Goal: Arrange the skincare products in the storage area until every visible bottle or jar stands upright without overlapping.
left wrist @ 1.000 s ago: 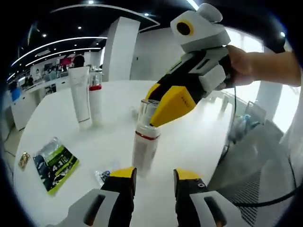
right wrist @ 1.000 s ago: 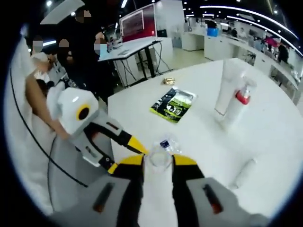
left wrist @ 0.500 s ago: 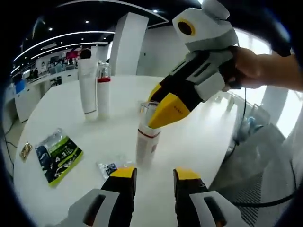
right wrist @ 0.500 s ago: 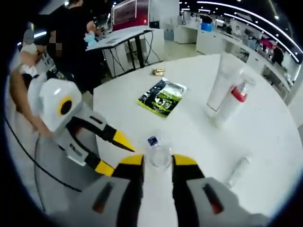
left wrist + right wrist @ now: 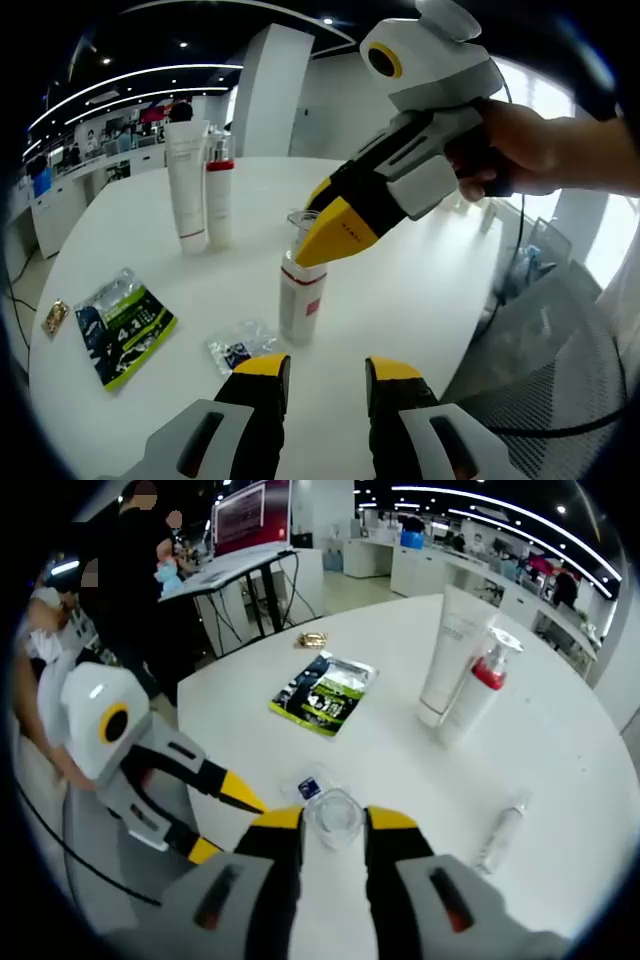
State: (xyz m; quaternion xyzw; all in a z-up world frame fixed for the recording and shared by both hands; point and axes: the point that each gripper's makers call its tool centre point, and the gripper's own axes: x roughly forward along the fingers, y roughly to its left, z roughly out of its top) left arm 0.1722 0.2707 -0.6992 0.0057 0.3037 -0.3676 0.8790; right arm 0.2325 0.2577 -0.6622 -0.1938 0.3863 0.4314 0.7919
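Note:
A white bottle with a red band and a clear cap stands on the round white table. My right gripper is shut on that cap from above; in the left gripper view it comes in from the right, held by a hand. My left gripper is open with nothing between its jaws, a little short of the bottle. A white tube and a pump bottle with a red collar stand upright side by side at the far left. A small clear bottle lies on its side.
A green sachet, a small clear sachet and a gold-wrapped item lie on the table. A grey mesh chair stands by the table's edge. People stand by a desk beyond the table.
The bottle was tilted under the right gripper and now stands straight. The left gripper's camera has drawn back from it. The right gripper stays shut on the cap.

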